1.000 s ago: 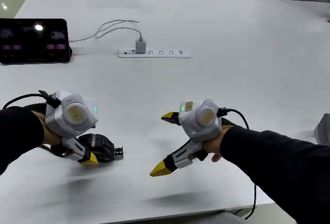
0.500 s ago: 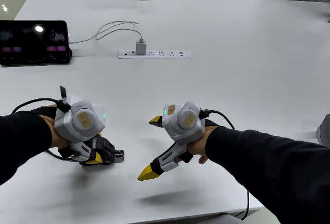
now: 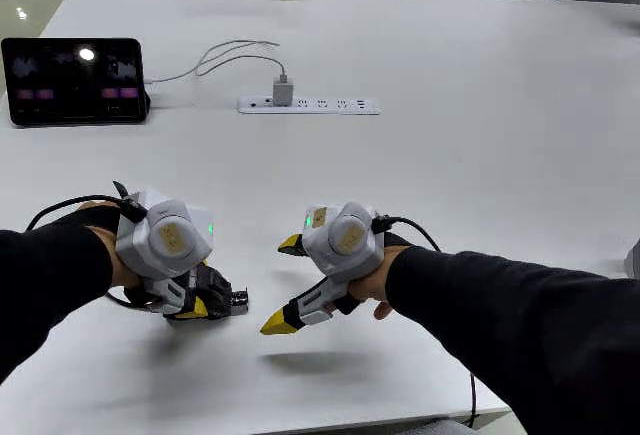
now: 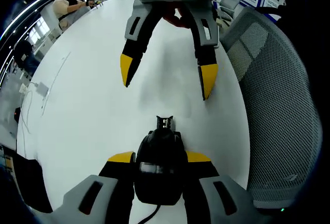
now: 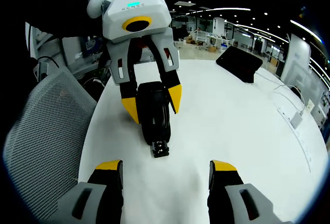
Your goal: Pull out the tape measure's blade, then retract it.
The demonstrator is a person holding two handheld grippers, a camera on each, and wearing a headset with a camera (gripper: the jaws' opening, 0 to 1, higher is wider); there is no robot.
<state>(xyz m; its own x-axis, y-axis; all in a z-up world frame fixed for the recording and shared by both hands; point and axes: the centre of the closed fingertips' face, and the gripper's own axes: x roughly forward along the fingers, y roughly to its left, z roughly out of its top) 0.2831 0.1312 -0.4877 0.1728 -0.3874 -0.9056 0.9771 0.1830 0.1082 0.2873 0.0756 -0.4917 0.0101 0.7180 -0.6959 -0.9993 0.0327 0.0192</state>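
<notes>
Head view: right gripper (image 3: pixel 281 285) nearer the tape measure (image 3: pixel 214 287) than before.

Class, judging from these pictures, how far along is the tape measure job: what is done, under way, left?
Done: the left gripper is shut on the black tape measure. In hand: the open right gripper faces the blade's small metal end hook, apart from it. Left: no blade is drawn out yet, so pulling and retracting both remain.
</notes>
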